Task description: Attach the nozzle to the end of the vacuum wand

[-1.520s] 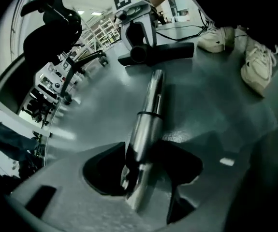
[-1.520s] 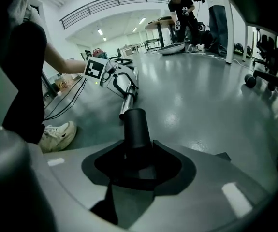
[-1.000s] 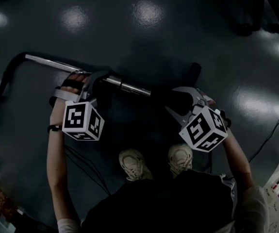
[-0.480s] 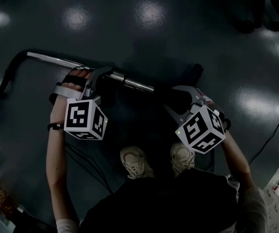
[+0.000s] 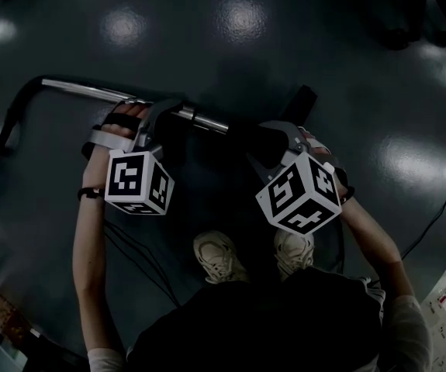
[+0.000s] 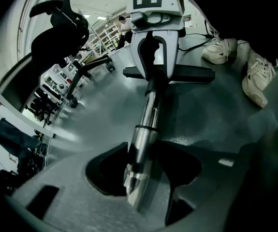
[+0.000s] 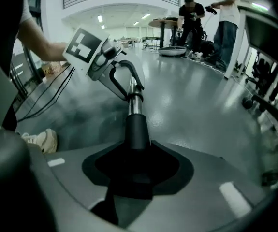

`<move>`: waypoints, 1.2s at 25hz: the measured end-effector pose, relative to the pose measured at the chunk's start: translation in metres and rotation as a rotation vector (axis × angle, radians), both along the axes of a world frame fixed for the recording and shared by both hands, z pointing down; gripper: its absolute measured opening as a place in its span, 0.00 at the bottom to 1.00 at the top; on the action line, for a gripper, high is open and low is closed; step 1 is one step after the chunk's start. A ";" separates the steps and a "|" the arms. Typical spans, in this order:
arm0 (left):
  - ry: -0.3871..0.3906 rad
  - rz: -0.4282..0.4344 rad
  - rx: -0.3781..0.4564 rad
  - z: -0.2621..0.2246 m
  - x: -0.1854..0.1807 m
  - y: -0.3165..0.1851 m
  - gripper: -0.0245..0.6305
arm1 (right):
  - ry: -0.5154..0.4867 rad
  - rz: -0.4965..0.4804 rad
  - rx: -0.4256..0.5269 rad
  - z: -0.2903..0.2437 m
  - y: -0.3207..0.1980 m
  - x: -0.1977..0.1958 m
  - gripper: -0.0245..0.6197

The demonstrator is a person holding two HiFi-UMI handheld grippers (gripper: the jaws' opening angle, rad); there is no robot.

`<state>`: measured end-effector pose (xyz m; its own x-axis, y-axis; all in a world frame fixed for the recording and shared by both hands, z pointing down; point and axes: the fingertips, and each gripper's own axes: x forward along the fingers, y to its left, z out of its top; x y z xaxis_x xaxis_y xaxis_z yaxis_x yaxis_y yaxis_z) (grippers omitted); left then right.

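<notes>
while in the left tool (image 5: 160, 118), wand (image 5: 91, 91) tip at nozzle (image 7: 137, 129) in right tool (image 5: 273, 139)

Floor (image 5: 230, 45): dark, glossy, ceiling-light glare patches at 11, 12 and 3 o'clock. Two pale shoes (image 5: 219, 258) planted on it at 6 o'clock, side by side. Thin cables (image 5: 133, 258) run across it at 7 o'clock. Another cable (image 5: 440, 196) at 4 o'clock. Black office chair (image 6: 61, 28) stands on it, left gripper view, 10 o'clock. Nozzle (image 5: 304, 101) at 1 o'clock: floor contact unclear.
</notes>
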<state>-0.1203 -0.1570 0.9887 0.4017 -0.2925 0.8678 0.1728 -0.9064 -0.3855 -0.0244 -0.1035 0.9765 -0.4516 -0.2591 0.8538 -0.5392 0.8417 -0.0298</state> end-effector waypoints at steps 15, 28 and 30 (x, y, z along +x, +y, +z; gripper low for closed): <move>0.867 -0.815 -0.020 -0.113 -0.044 -0.058 0.04 | -0.379 0.333 0.076 -0.051 -0.062 0.006 0.14; 1.544 -1.249 -0.036 -0.174 -0.030 -0.019 0.04 | -0.730 0.690 0.317 -0.169 -0.087 0.041 0.05; 1.567 -1.159 -0.060 -0.180 -0.013 -0.026 0.04 | -0.723 0.684 0.332 -0.172 -0.093 0.047 0.05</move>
<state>-0.1335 -0.1829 0.8083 0.3698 -0.9291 0.0086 -0.8309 -0.3266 0.4506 0.0230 -0.1965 0.8044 -0.4949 -0.8233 0.2780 -0.8486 0.3891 -0.3583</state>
